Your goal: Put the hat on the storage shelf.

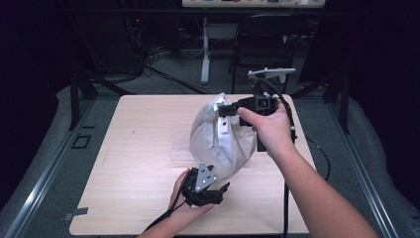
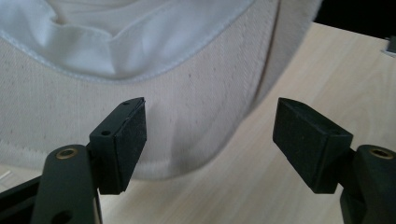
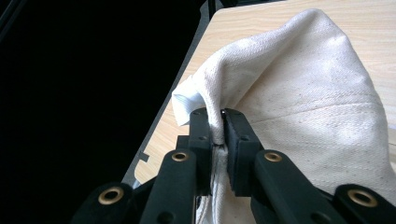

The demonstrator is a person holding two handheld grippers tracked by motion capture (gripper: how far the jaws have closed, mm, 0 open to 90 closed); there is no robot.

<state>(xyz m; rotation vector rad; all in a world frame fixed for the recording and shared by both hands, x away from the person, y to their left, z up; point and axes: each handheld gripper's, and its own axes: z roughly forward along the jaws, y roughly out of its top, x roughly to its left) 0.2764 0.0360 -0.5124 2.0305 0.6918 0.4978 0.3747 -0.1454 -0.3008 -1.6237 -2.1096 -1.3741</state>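
A cream cloth bag (image 1: pixel 223 141) with a white lining hangs above the wooden table (image 1: pixel 143 148), lifted at its upper edge. My right gripper (image 1: pixel 227 109) is shut on that edge; in the right gripper view the jaws pinch a fold of the bag (image 3: pixel 299 98) at my right gripper (image 3: pixel 218 125). My left gripper (image 1: pixel 220 191) is open just below the bag's lower end. In the left gripper view the bag's rounded hem (image 2: pixel 187 102) hangs close in front of my left gripper (image 2: pixel 210 135), with nothing between the pads (image 2: pixel 133 140).
A clear flat plastic piece (image 1: pixel 179 148) lies on the table left of the bag. A black chair (image 1: pixel 262 44) and a white table leg (image 1: pixel 205 49) stand beyond the far edge. Dark floor surrounds the table.
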